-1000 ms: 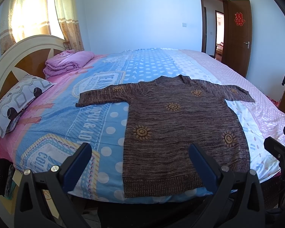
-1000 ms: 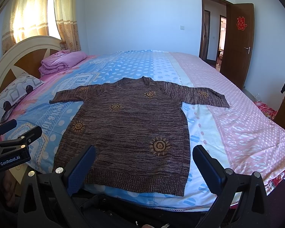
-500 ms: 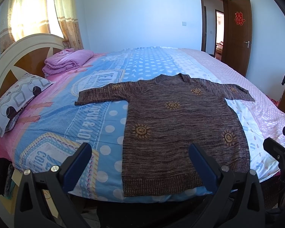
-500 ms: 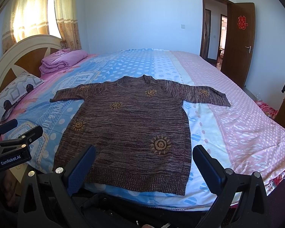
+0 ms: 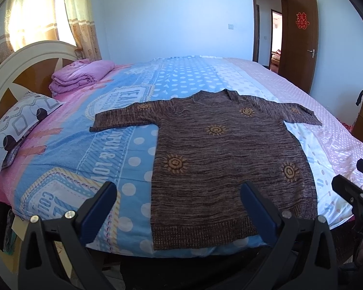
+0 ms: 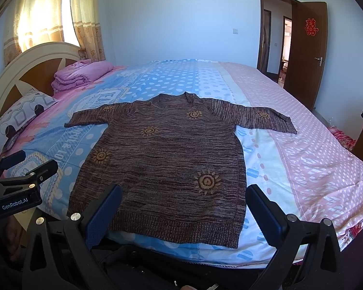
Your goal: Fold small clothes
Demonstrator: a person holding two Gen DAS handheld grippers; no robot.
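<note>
Left wrist view shows me the brown sweater (image 5: 230,159) lying flat on the bed (image 5: 123,149), front side up, both sleeves spread out to the sides. Its long axis runs from the near hem to the far collar, almost straight away from me. My left gripper (image 5: 179,207) is spread wide and holds nothing; it hovers at the near edge of the bed, and the left corner of the hem lies between its fingers in this view, a little beyond the tips. In the right wrist view my right gripper (image 6: 184,207) is also wide open and empty, and the middle of the hem is just in front of it, with the right corner of the hem close to its right finger.

So I judge each hand is nearer to its own side of the sweater: the left sleeve (image 5: 125,116) belongs to the left hand, the right sleeve (image 6: 261,118) to the right one. No fold is made yet.

For room, the sheet is bare on both sides of the sweater and far behind the collar. The pillow (image 5: 19,125) and the folded pink blanket (image 5: 82,75) are well apart at far left. The hem is near the bed edge, so I must not drag it toward me.
</note>
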